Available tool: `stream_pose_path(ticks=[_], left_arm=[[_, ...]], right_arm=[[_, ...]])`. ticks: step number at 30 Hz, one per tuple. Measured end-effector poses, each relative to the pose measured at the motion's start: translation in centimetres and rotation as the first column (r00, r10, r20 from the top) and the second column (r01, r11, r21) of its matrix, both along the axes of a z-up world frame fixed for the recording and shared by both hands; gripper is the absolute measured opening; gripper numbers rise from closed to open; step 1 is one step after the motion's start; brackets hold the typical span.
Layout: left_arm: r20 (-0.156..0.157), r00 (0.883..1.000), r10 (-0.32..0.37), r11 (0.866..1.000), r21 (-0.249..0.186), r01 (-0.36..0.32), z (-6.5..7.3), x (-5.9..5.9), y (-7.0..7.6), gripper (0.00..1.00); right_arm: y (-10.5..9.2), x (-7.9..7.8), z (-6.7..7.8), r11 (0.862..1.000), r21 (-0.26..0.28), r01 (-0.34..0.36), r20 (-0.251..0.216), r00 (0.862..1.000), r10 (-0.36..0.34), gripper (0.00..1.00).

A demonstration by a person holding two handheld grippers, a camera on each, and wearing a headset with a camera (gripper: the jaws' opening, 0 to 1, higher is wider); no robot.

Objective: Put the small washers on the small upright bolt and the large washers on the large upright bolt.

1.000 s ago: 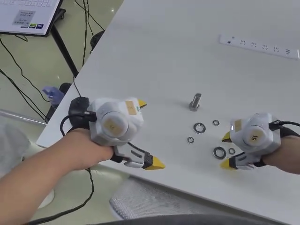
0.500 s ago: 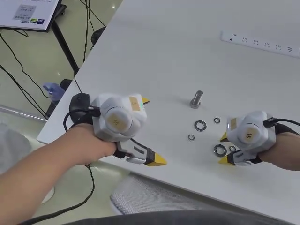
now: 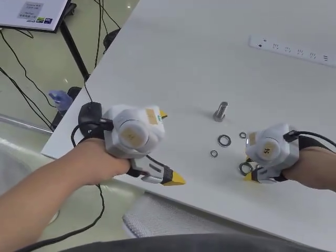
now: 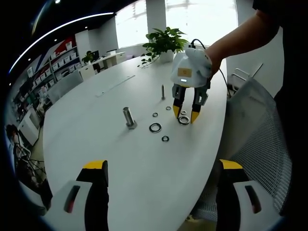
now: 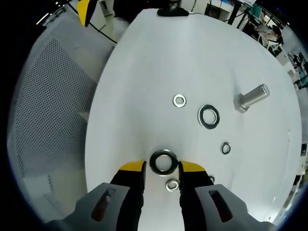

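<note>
R gripper [image 5: 162, 167] is tipped down at the white bench [image 3: 173, 58], yellow-tipped jaws either side of a large flat steel ring washer [image 5: 162, 161]. The gap is only a bit wider than the ring, so it's partly open w/ nothing gripped yet, afaict. The low, steep approach makes sense: the washer lies flat, so the jaws must catch its outer rim. A small steel washer [image 5: 171, 185] sits just behind it, betw the jaws, and could get dragged along on closing.

L gripper [image 4: 162, 166] is wide open and empty, hovering over the near bench edge, out of the way.

A second large steel washer [image 5: 209, 116], a small loose washer [image 5: 179, 100] and another small one [image 5: 225, 147] lie near the large upright steel bolt [image 5: 251, 98], which is bare. The thin small upright bolt [image 4: 163, 91] stands beyond R gripper, too small to tell if anything's on it.

My read: the step is pinching the first large washer, and the task has barely begun. Next move needs a gentle close, a lift, then a carry to the large bolt.
</note>
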State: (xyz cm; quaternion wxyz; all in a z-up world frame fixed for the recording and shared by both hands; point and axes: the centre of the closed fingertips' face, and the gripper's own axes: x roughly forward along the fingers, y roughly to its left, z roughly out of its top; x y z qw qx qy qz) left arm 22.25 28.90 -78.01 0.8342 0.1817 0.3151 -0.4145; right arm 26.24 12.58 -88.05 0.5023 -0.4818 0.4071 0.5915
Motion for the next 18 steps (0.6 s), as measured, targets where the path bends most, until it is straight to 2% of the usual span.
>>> stream_pose_path(ticks=[5,8,14,17,18], left_arm=[[0.005,1.0,0.007,1.0,0.001,-0.007,0.13,-0.01,0.11,0.93],[0.006,1.0,0.01,1.0,0.002,-0.01,0.21,-0.11,0.09,0.92],[0.017,1.0,0.024,1.0,-0.009,-0.024,0.71,-0.4,-0.11,0.91],[0.02,0.999,0.034,0.999,-0.011,-0.033,0.77,-0.59,0.02,0.9],[0.022,0.999,0.039,0.999,-0.016,-0.039,0.9,-0.68,0.02,0.9]], right_arm=[[-0.07,0.12,-0.05,1.0,-0.028,0.007,0.003,1.0,-0.007,0.28],[-0.03,0.54,0.0,0.999,-0.019,0.047,-0.002,0.999,-0.047,0.25],[0.04,0.38,0.02,1.0,-0.028,0.013,0.008,1.0,-0.013,0.23],[0.01,0.49,0.06,0.999,-0.017,0.033,0.004,0.999,-0.032,0.22],[0.07,0.52,0.02,0.998,0.002,0.064,-0.011,0.998,-0.064,0.22]])
